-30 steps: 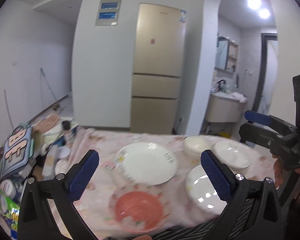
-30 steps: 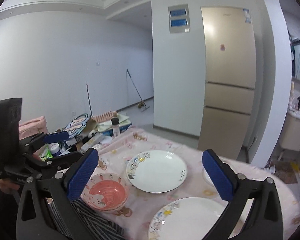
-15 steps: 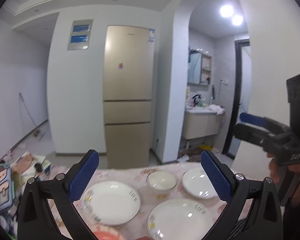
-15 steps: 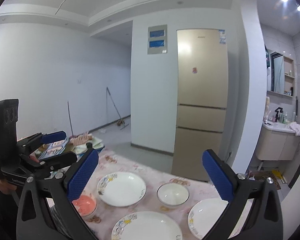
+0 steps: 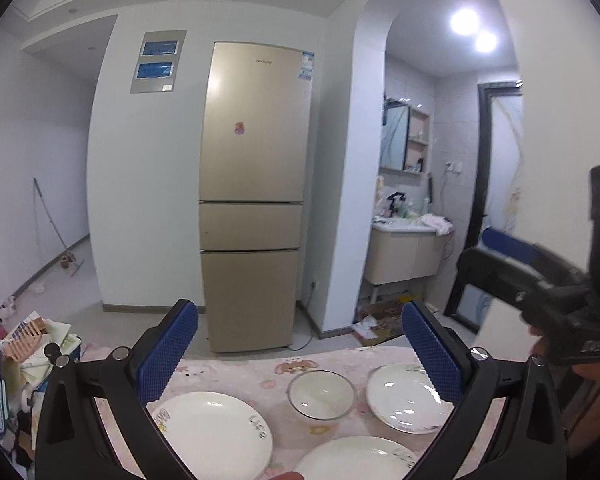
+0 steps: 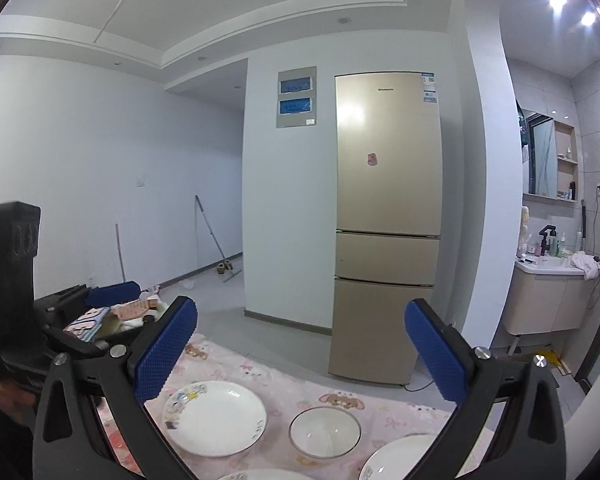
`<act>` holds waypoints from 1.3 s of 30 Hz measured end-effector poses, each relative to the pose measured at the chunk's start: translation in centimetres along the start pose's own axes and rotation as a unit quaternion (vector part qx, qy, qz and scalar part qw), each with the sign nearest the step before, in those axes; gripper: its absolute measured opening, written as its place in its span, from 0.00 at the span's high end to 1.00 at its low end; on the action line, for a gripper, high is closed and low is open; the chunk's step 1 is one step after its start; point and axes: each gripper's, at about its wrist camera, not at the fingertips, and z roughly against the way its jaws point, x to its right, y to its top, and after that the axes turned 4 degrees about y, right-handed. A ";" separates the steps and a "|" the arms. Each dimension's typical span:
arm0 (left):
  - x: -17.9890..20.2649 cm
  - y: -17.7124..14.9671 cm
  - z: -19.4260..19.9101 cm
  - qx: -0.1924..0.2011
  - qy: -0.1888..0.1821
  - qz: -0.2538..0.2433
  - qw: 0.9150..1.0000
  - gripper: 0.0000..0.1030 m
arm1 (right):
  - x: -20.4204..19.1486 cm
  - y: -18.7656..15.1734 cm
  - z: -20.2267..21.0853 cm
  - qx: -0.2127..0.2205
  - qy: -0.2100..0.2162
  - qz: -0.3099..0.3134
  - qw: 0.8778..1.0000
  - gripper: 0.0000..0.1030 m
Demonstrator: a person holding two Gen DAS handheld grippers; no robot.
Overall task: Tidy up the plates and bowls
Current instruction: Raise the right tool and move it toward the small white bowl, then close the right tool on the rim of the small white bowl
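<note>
My left gripper [image 5: 300, 354] and right gripper [image 6: 300, 354] are both spread wide, holding nothing, above the pink tablecloth [image 5: 236, 372]. Below lie three white plates [image 5: 214, 434] around a bowl [image 5: 321, 393]. Beyond stands the fridge [image 5: 256, 196].

The round white nearest plate [image 5: 356, 460] is cut off at the bottom edge of the left wrist view; the right wrist view crops another white plate [image 6: 400, 460] at lower right.

plates [image 5: 214, 436] ×3: white, flat on cloth | bowl [image 5: 321, 393]: white, upright, between plates
</note>
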 end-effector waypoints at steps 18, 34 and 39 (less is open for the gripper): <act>-3.5 -6.9 -15.9 -0.149 0.006 0.069 0.986 0.00 | 6.3 -8.5 -10.4 -0.093 0.003 -0.091 0.992 0.00; -2.0 -16.5 -25.8 -0.298 -0.005 0.106 0.949 0.23 | 12.5 -19.7 -18.2 -0.286 -0.031 -0.157 0.945 0.60; -1.9 -19.3 -27.6 -0.337 -0.021 0.110 0.935 0.48 | 12.5 -21.3 -18.9 -0.314 -0.032 -0.151 0.937 0.64</act>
